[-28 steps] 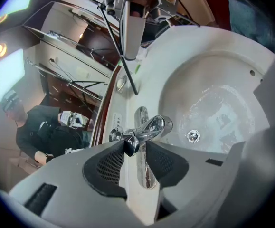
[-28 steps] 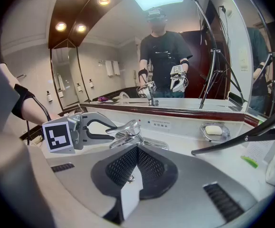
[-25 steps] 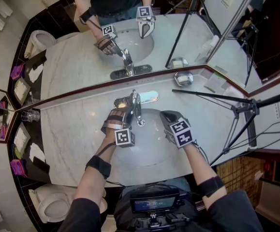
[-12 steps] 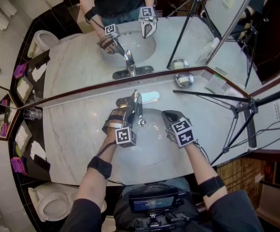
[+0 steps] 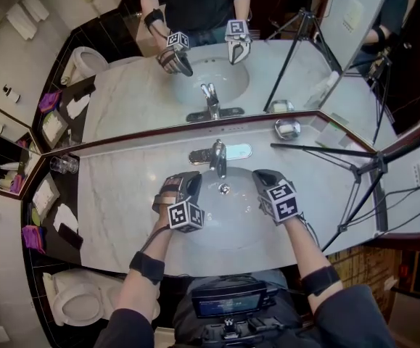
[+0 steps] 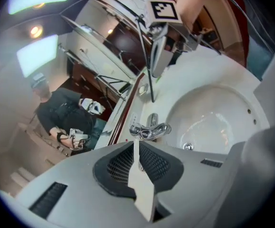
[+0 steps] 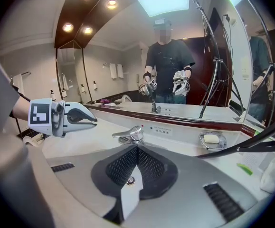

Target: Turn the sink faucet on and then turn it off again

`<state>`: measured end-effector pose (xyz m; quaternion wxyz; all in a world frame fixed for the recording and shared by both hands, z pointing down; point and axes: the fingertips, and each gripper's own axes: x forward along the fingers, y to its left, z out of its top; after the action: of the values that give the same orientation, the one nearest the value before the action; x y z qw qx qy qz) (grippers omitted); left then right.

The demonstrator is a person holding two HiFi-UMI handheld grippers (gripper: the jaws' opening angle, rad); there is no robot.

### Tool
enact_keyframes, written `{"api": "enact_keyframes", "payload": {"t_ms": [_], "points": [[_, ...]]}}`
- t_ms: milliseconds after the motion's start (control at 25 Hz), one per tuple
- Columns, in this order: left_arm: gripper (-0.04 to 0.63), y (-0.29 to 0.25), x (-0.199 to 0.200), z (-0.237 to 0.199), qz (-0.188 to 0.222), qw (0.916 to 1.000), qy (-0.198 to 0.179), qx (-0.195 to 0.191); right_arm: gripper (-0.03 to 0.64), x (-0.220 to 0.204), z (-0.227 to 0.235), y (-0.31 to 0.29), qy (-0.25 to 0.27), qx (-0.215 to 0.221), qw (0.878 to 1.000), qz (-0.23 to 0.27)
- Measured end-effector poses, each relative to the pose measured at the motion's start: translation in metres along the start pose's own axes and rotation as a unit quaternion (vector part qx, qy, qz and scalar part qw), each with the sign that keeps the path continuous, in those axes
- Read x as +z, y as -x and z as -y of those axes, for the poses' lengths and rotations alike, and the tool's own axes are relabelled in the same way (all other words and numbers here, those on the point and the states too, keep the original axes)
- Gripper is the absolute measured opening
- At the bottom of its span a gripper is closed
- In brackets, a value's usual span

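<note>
Chrome faucet (image 5: 217, 156) at the far middle of the sink (image 5: 195, 243), just in front of the mirror (image 5: 122, 93), with a single lever on top. No clear stream of water visible under the spout, so hard to say whether on or off.

Left gripper (image 5: 186, 179) over the left part of the basin, near and to the left of the faucet, not touching it. Jaws just been closing, tips now together, nothing between them. Right gripper (image 5: 262, 175) over the right part of the basin, jaws pressed together, also holding nothing, clear of the lever.

Judging from this, probably a pause between two lever moves, with the next one still to prepare. To do it well:

- Look first at the spout and the drain (image 5: 224, 188) for running water, to know which way to move the lever.
- Bring the left gripper to the lever from the near left side, low and slowly.
- Either open the jaws and close them around the lever, or keep them closed and push with the tips. On smooth chrome, better to grip, because of the risk of slipping.
- Move the lever in one short, steady stroke and stop at the end of its travel, without forcing against the base.
- Keep the right gripper in place, away from the spout, to avoid a collision.
- Ignore the second faucet and grippers in the mirror.
- Release fully before pulling away.
</note>
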<state>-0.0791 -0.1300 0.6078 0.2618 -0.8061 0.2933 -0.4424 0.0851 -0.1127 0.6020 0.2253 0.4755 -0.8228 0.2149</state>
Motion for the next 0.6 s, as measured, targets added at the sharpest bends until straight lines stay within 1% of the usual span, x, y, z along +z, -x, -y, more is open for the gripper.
{"api": "enact_keyframes", "payload": {"t_ms": [40, 80, 120, 160, 200, 240, 320, 400, 520, 560, 600], "points": [[0.014, 0.008, 0.000, -0.006, 0.004, 0.9995, 0.031, 0.008, 0.018, 0.000, 0.000, 0.001, 0.002, -0.001, 1.000, 0.002], [0.000, 0.016, 0.000, -0.012, 0.008, 0.9980, 0.061, 0.014, 0.018, 0.000, -0.001, 0.002, 0.003, -0.001, 1.000, 0.004], [0.000, 0.024, 0.000, -0.016, 0.014, 0.9956, 0.091, 0.018, 0.018, 0.001, -0.002, 0.005, 0.003, -0.002, 1.000, 0.004], [0.000, 0.031, 0.000, -0.021, 0.020, 0.9918, 0.124, 0.020, 0.018, 0.002, -0.004, 0.008, 0.002, -0.002, 1.000, 0.004], [0.000, 0.039, 0.000, -0.025, 0.029, 0.9859, 0.163, 0.021, 0.018, 0.003, -0.006, 0.010, 0.003, -0.003, 1.000, 0.004], [0.000, 0.046, 0.000, -0.030, 0.039, 0.9776, 0.206, 0.023, 0.018, 0.004, -0.007, 0.012, 0.003, -0.004, 1.000, 0.005], [0.000, 0.060, 0.000, -0.036, 0.060, 0.9576, 0.281, 0.019, 0.018, 0.004, -0.008, 0.016, 0.005, -0.005, 1.000, 0.007], [0.000, 0.070, -0.004, -0.035, 0.076, 0.9395, 0.334, 0.006, 0.018, 0.004, -0.009, 0.021, 0.006, -0.007, 1.000, 0.009], [0.000, 0.083, -0.015, -0.035, 0.087, 0.9074, 0.411, 0.004, 0.018, -0.001, -0.005, 0.027, 0.010, -0.012, 1.000, 0.010], [0.000, 0.087, -0.020, -0.035, 0.087, 0.8989, 0.430, 0.007, 0.018, -0.003, -0.003, 0.029, 0.010, -0.013, 1.000, 0.010], [0.000, 0.090, -0.024, -0.034, 0.086, 0.8920, 0.444, 0.009, 0.018, -0.005, -0.002, 0.031, 0.011, -0.015, 1.000, 0.011]]}}
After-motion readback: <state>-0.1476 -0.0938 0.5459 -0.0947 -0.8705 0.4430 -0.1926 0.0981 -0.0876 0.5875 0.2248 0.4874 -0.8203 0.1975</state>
